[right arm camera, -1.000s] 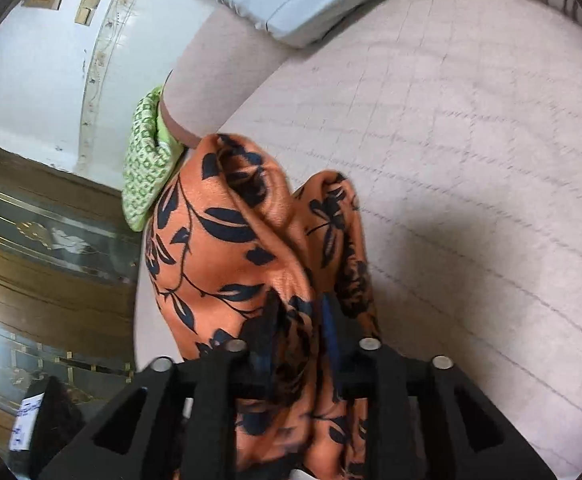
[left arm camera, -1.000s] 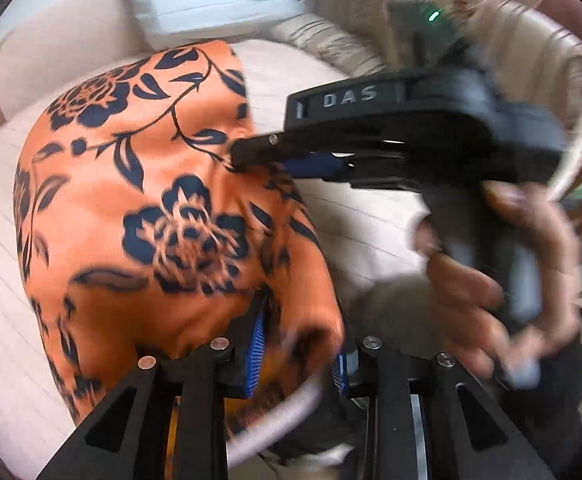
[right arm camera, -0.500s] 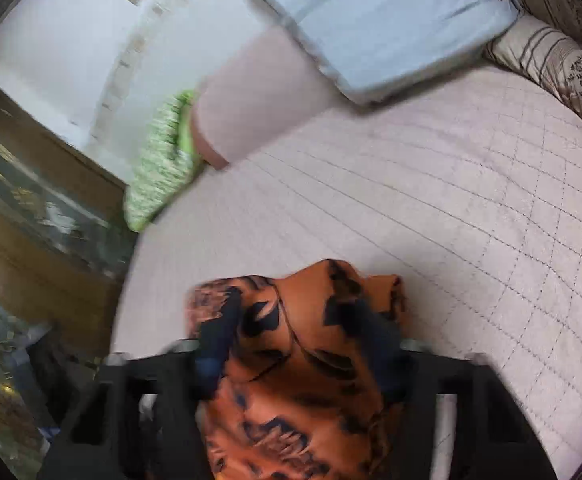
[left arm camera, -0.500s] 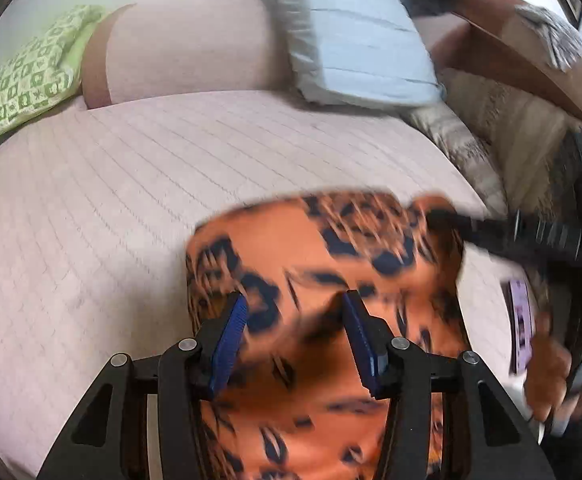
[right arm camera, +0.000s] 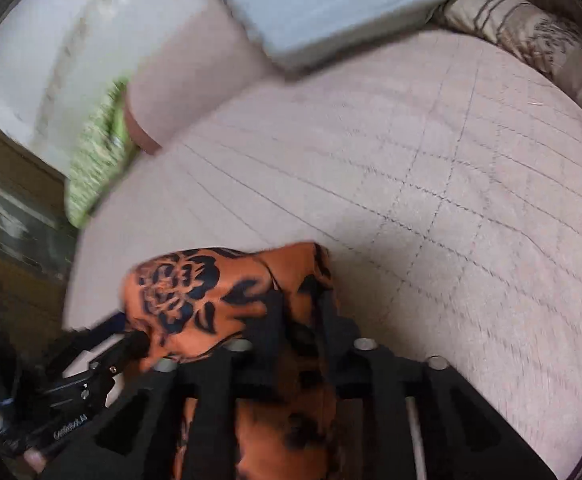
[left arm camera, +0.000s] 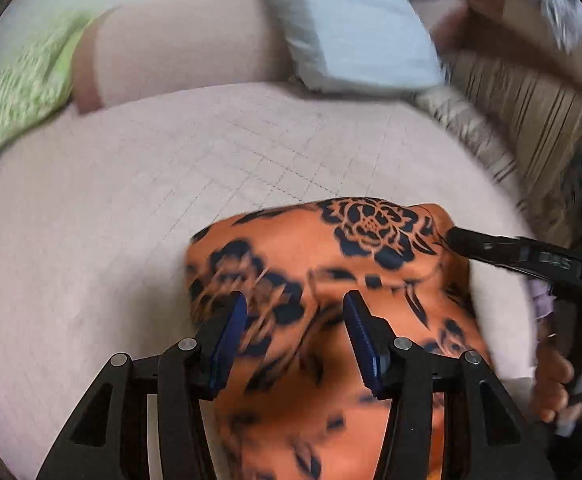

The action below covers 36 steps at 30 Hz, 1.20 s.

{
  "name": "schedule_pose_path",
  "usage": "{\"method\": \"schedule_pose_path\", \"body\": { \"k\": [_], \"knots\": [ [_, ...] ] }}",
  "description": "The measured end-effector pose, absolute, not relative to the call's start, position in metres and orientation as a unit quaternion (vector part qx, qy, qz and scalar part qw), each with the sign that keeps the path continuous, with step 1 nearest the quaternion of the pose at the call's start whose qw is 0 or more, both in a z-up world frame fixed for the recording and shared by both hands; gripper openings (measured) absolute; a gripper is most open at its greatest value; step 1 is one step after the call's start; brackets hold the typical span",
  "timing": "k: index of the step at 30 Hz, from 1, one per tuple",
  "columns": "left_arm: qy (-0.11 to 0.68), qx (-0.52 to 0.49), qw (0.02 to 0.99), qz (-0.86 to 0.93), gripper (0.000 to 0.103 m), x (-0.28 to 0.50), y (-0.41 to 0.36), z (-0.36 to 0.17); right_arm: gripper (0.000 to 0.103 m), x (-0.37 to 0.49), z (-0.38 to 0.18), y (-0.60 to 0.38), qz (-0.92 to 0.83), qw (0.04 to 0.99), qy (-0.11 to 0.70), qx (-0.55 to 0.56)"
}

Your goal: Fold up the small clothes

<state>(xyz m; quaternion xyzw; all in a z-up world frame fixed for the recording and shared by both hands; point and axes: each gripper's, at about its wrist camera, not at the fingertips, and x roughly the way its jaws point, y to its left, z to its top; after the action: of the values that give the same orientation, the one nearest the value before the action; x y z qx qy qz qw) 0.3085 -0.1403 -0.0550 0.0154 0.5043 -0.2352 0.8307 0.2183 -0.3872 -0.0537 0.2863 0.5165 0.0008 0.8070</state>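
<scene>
An orange cloth with a navy flower print (left arm camera: 331, 264) lies bunched on the pale quilted bed cover (left arm camera: 131, 220). My left gripper (left arm camera: 295, 316) stands over its near part with the jaws opening; the blue pads are apart and do not press the fabric. In the right wrist view the cloth (right arm camera: 195, 300) runs up between the fingers of my right gripper (right arm camera: 299, 300). Those jaws are starting to open but stand narrow, with a fold pinched between them. The right gripper (left arm camera: 455, 236) touches the cloth's right corner in the left wrist view.
A light blue pillow (left arm camera: 363, 40), a pink bolster (left arm camera: 179, 44) and a green patterned cloth (left arm camera: 19, 100) line the far side of the bed. Striped cushions (left arm camera: 531, 120) lie at the right. A person's hand (left arm camera: 551, 392) holds the right gripper's handle.
The cloth hung lifted between both grippers a second ago; it has come down onto the bed. My left gripper swung over it and let go, its pads spread.
</scene>
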Motion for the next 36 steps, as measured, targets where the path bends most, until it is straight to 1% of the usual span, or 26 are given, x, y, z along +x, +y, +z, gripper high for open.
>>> {"method": "schedule_pose_path", "body": {
  "k": [1,2,3,6,8,10,11,12,15,18,19,20,21,22,24,25,27,30,34,36],
  "knots": [
    [0.506,-0.011,0.830,-0.235,0.056,0.303,-0.120,-0.054,0.066,0.212,-0.047,-0.388,0.003,0.811,0.508,0.292],
    [0.507,-0.023,0.830,-0.232,0.062,0.300,-0.109,-0.054,0.077,0.203,-0.040,-0.389,0.006,0.814,0.499,0.299],
    [0.513,-0.042,0.829,-0.221,0.066,0.295,-0.091,-0.059,0.081,0.193,-0.038,-0.390,0.011,0.810,0.498,0.309],
    [0.541,-0.089,0.813,-0.197,0.068,0.291,-0.061,-0.076,0.081,0.182,-0.059,-0.397,0.014,0.774,0.528,0.351],
    [0.576,-0.138,0.780,-0.200,0.068,0.296,-0.051,-0.097,0.081,0.183,-0.083,-0.399,0.005,0.742,0.562,0.365],
    [0.604,-0.188,0.742,-0.222,0.068,0.306,-0.047,-0.120,0.080,0.187,-0.104,-0.398,0.018,0.718,0.576,0.389],
    [0.609,-0.206,0.732,-0.226,0.068,0.309,-0.047,-0.126,0.071,0.189,-0.111,-0.395,0.029,0.705,0.587,0.398],
    [0.611,-0.219,0.724,-0.233,0.068,0.312,-0.048,-0.130,0.065,0.189,-0.111,-0.395,0.035,0.706,0.586,0.396],
    [0.613,-0.242,0.713,-0.240,0.068,0.326,-0.053,-0.139,0.065,0.194,-0.120,-0.393,0.038,0.697,0.594,0.400],
    [0.620,-0.255,0.702,-0.239,0.069,0.342,-0.059,-0.152,0.065,0.201,-0.132,-0.398,0.042,0.682,0.589,0.432],
    [0.626,-0.273,0.691,-0.236,0.069,0.346,-0.060,-0.159,0.065,0.200,-0.134,-0.400,0.044,0.679,0.588,0.437],
    [0.629,-0.287,0.682,-0.238,0.067,0.350,-0.065,-0.171,0.064,0.201,-0.135,-0.400,0.047,0.679,0.588,0.438],
    [0.631,-0.296,0.674,-0.244,0.060,0.351,-0.067,-0.175,0.062,0.202,-0.135,-0.399,0.051,0.679,0.589,0.435],
    [0.630,-0.296,0.675,-0.244,0.056,0.350,-0.068,-0.177,0.059,0.202,-0.135,-0.398,0.053,0.680,0.590,0.432],
    [0.623,-0.287,0.684,-0.247,0.042,0.349,-0.072,-0.181,0.039,0.203,-0.139,-0.393,0.063,0.670,0.595,0.439],
    [0.618,-0.287,0.687,-0.252,0.038,0.347,-0.069,-0.176,0.038,0.204,-0.139,-0.392,0.062,0.667,0.595,0.444],
    [0.611,-0.292,0.687,-0.261,0.030,0.343,-0.062,-0.170,0.030,0.203,-0.131,-0.389,0.067,0.677,0.588,0.438],
    [0.601,-0.298,0.686,-0.281,0.027,0.335,-0.046,-0.156,0.025,0.198,-0.107,-0.375,0.089,0.702,0.572,0.415],
    [0.577,-0.312,0.696,-0.292,0.026,0.336,-0.009,-0.129,0.024,0.200,-0.081,-0.347,0.123,0.721,0.550,0.402],
    [0.565,-0.321,0.701,-0.293,0.026,0.346,0.011,-0.115,0.024,0.214,-0.071,-0.333,0.138,0.725,0.538,0.407]
  ]
}}
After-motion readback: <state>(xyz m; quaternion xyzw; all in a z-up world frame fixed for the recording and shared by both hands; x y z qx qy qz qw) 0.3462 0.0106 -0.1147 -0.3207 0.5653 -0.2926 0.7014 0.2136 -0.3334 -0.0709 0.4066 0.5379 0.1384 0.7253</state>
